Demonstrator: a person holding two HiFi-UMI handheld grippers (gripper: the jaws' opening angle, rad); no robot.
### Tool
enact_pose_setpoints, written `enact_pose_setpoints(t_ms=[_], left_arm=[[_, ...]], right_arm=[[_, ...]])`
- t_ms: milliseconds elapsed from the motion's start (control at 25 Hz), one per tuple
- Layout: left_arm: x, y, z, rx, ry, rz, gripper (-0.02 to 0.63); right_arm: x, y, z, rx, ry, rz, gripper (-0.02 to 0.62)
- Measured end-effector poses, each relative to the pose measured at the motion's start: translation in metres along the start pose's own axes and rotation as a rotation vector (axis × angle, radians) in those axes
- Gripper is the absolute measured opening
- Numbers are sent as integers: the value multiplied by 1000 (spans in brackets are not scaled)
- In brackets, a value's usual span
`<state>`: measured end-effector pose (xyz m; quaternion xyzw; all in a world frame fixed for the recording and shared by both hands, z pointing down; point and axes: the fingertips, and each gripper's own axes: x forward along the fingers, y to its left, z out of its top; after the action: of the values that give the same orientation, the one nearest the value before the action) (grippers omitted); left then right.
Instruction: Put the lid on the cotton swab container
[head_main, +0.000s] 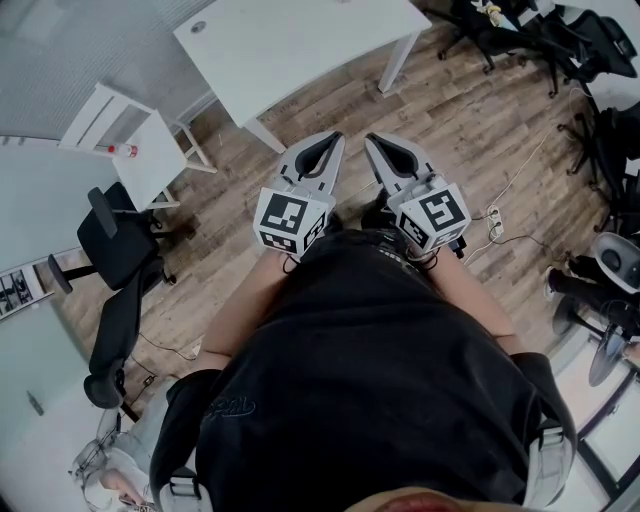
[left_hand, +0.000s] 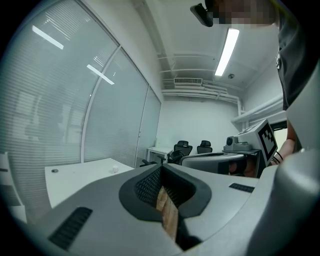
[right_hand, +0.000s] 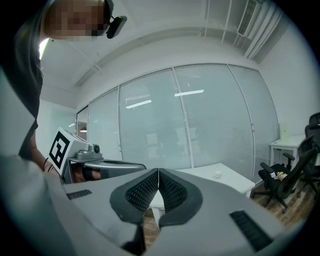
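So, container and lid, where? (QA)
Not sure. Maybe the small white thing (right_hand: 218, 175) far out on the table (head_main: 300, 40), in both gripper views, too small to tell if it's container, lid or both. Can't pick it out in head view (me)
Grippers? (QA)
My left gripper (left_hand: 161, 167) has jaws closed together, nothing between. My right gripper (right_hand: 158, 171) same, closed, empty. I hold both near my body, side by side, aimed about level at the table, well apart from the white thing (me)
Progress? (QA)
Not begun, I judge: nothing held, lid not reached (me)
How will it handle? (QA)
Guessing: thin plastic, very light, stiff, smooth, so it slides or tips if nudged. Lid likely a shallow cap; I'd pinch it across the rim with one gripper, gently, and steady the container low on its wall with the other so it doesn't skate on the tabletop. Hard squeeze could flex the wall or shoot the lid out. Jaws must open first (me)
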<state>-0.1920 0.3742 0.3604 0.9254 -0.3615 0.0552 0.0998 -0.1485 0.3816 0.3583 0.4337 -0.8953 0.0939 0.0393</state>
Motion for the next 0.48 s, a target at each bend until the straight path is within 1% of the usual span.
enact_pose_setpoints(t_ms=[200,480], left_arm=[[6,4,2,1,-3,8,15],[30,18,6,7,1,35,15]], right_arm=[[5,-8,4,-11,-2,3,23],[22,-34,6,2,-8,27,24]])
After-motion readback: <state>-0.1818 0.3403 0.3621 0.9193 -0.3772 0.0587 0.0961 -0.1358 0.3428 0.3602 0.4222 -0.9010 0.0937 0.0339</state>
